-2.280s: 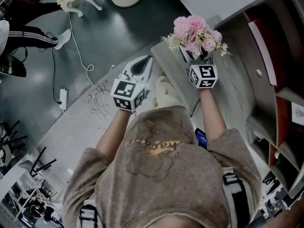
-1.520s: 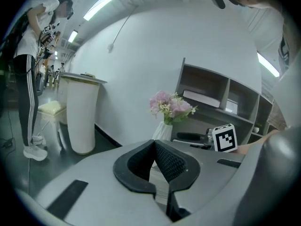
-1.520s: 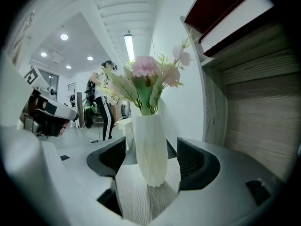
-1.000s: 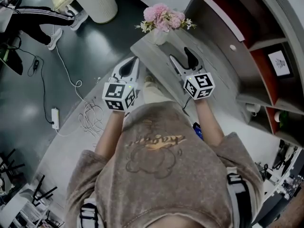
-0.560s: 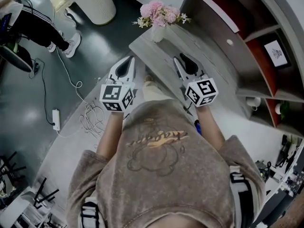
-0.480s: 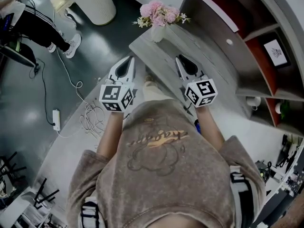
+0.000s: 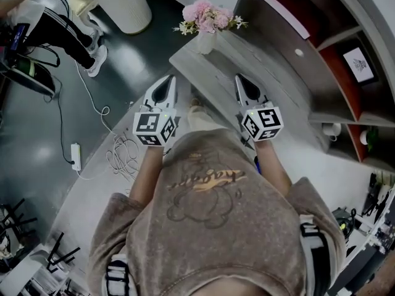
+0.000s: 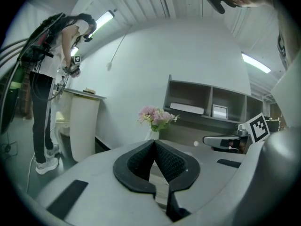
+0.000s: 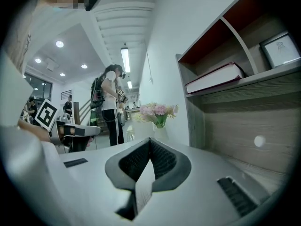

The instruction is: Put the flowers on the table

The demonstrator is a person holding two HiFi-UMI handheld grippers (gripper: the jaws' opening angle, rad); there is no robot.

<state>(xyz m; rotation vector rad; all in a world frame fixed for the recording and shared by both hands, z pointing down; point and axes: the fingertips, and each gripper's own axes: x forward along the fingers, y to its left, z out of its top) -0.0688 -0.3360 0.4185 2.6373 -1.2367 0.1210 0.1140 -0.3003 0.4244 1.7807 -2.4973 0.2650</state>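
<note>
The flowers stand in a white vase at the far end of the table, upright and free of any hold, so the task looks done from how things lie. Both tongs are low and close to the holder's body, well apart from the vase, probably because nothing is left to carry. The left tongs are closed, tips together on nothing, off to the left of the table's near end. The right tongs are over the table top, closing tip to tip with nothing between them; their own view shows the pads met and the flowers far ahead. The bunch is a rounded head of pale pink blooms, with small white sprigs and green leaves spreading at the sides, wider than the vase's neck. That top-heavy look suggests it could tip if knocked, and it stands near the table's corner. Shelves with a book rise to its right
</note>
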